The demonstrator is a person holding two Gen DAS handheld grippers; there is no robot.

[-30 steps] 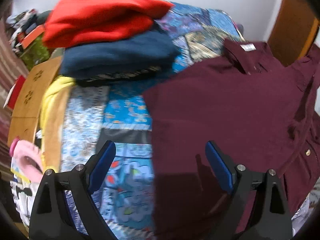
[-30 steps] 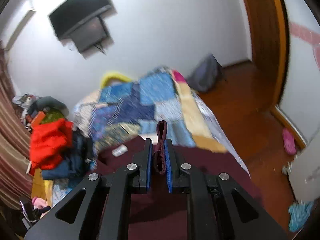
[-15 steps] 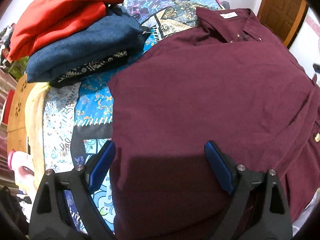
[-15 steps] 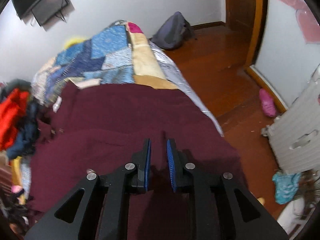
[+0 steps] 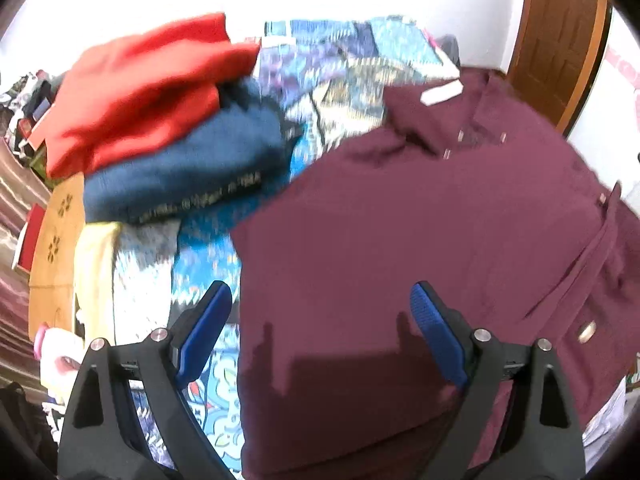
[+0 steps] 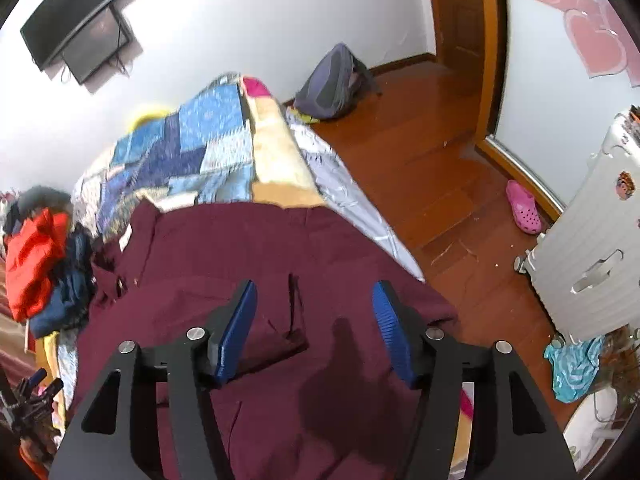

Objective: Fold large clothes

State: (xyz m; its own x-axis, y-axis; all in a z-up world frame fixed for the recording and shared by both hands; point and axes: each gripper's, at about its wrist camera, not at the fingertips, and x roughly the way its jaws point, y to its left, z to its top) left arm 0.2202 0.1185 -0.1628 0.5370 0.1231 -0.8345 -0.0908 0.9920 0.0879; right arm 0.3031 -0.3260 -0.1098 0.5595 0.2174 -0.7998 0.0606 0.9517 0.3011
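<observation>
Right gripper (image 6: 314,332): jaws just opened, standing fairly wide over the maroon shirt (image 6: 240,264), nothing pinched, cloth lying slack below with a small raised crease between the blue pads. Left gripper (image 5: 322,334): jaws wide apart too, empty, straddling the shirt's left edge (image 5: 420,240) where maroon met the patchwork quilt (image 5: 208,276). Shirt spread across the bed, collar and white label (image 5: 440,94) toward the far wall, one side reaching the mattress edge near the wooden floor (image 6: 440,168). Judged light, limp and thin: likely to drape and sag from any single pinch, not slippery, not fragile, though prone to slide over the quilt when dragged. Best taken at a doubled edge, by the look of it — a hem, shoulder seam or button placket (image 5: 592,248) — one corner per gripper, so as to lift flat. Beyond that, a folded stack of red and navy garments (image 5: 160,120) lying close to the collar. Hard to read: left view smeared by blur, sleeves impossible to trace, near hem cut off behind both grippers, and no telling how many layers lay under the top surface.
</observation>
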